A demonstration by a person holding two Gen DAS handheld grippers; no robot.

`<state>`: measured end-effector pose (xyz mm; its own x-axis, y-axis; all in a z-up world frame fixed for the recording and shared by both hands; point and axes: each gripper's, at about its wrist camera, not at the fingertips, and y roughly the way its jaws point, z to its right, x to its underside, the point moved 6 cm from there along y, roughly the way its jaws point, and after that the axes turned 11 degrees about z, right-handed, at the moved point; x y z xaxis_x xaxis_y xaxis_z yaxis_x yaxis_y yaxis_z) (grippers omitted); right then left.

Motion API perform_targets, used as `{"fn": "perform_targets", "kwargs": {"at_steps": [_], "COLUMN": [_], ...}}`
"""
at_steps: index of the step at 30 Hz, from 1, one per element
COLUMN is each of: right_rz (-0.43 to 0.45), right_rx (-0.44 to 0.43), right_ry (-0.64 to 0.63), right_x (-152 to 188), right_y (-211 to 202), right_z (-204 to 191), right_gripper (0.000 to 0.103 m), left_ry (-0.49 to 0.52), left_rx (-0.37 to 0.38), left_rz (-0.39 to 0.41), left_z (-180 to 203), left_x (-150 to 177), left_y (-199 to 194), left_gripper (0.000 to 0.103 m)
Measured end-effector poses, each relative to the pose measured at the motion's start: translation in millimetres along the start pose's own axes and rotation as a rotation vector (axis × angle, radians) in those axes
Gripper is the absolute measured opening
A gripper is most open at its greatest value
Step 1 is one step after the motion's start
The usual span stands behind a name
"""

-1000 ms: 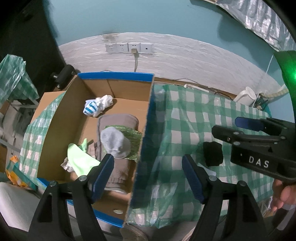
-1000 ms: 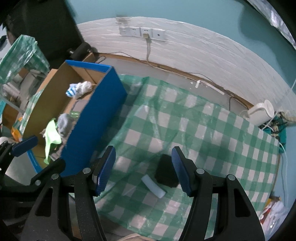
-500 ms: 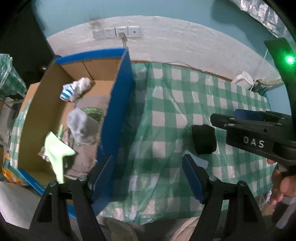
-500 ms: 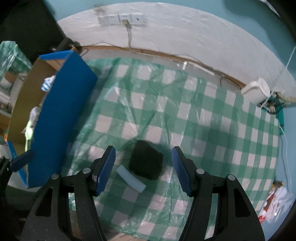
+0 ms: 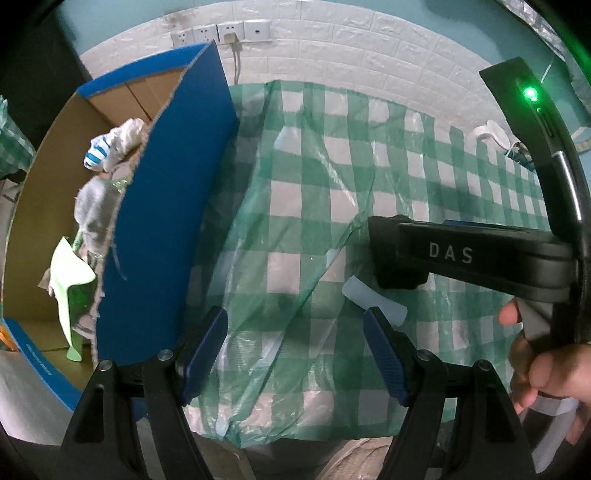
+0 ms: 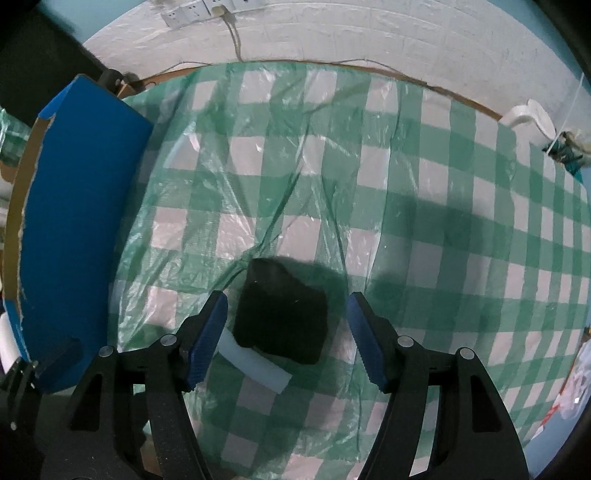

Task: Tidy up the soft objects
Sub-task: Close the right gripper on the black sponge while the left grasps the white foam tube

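Note:
A black soft block point(image 6: 282, 319) lies on the green checked tablecloth point(image 6: 332, 177), with a white foam strip point(image 6: 255, 365) against its near left edge. My right gripper point(image 6: 286, 341) is open, low over the cloth, its blue pads either side of the black block, not touching it. In the left wrist view the strip point(image 5: 373, 301) shows and the block point(image 5: 400, 282) is mostly hidden behind the right gripper's body. My left gripper point(image 5: 295, 350) is open and empty above the cloth. The blue cardboard box point(image 5: 166, 206) at the left holds a striped sock point(image 5: 110, 146), grey cloth point(image 5: 92, 206) and a light green cloth point(image 5: 68, 277).
The box's tall blue wall point(image 6: 81, 221) stands along the cloth's left side. A white brick wall with sockets point(image 5: 221, 31) and a hanging cable is behind. A white object point(image 6: 532, 116) sits at the table's far right corner. The cloth's near edge point(image 5: 295, 439) hangs off the front.
Both grippers moved right and down, away from the box. My right gripper closed in on the black block, which now lies between its open pads. The left gripper left the box side.

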<state>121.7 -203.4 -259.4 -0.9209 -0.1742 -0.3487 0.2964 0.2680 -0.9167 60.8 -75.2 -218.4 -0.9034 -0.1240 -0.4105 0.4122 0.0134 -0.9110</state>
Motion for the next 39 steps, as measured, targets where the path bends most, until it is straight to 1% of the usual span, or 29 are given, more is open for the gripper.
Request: {"fn": "perform_targets", "kwargs": {"at_steps": [7,14,15,16,18,22,25,30,34,39], "right_rz": [-0.022,-0.024,-0.025,-0.029,-0.033,-0.017,-0.017,-0.035,-0.039,-0.044], "right_rx": [0.002,0.002,0.000,-0.007,0.000,0.027,0.074,0.099,0.121,0.129], "right_ry": [0.015,-0.026,-0.037,-0.043,-0.054,-0.060,-0.055,-0.036,-0.053,-0.069], "right_x": [4.8,12.6,14.2,16.2,19.3,18.8,19.8,31.8,45.7,65.0], "right_y": [15.0,22.2,23.0,24.0,25.7,20.0,14.9,9.2,0.7,-10.0], "right_z": [3.5,-6.4,-7.9,-10.1,-13.7,-8.9,4.1,27.0,42.1,47.9], "right_gripper": [0.068,0.068,0.063,0.053,0.050,0.037,0.036,0.034,0.033,0.033], "left_ry": [-0.022,-0.035,-0.035,-0.034,-0.030,-0.025,-0.031,-0.058,-0.085,-0.104], "left_rx": [-0.016,-0.024,-0.025,-0.026,-0.028,-0.028,-0.030,-0.019,-0.004,0.012], "left_rz": [-0.038,-0.073,-0.076,-0.078,-0.080,-0.088,-0.100,-0.135,-0.160,-0.172], "left_z": [-0.3,-0.8,-0.4,-0.2,0.3,1.8,1.5,4.4,0.4,10.4], "left_x": [2.7,7.4,8.0,8.9,10.3,11.7,13.8,13.6,12.4,6.6], "left_y": [19.8,38.2,39.9,41.0,42.1,43.8,46.4,60.0,68.4,76.3], "left_gripper": [0.077,0.077,0.077,0.077,0.077,0.077,0.077,0.077,0.077,0.077]}}
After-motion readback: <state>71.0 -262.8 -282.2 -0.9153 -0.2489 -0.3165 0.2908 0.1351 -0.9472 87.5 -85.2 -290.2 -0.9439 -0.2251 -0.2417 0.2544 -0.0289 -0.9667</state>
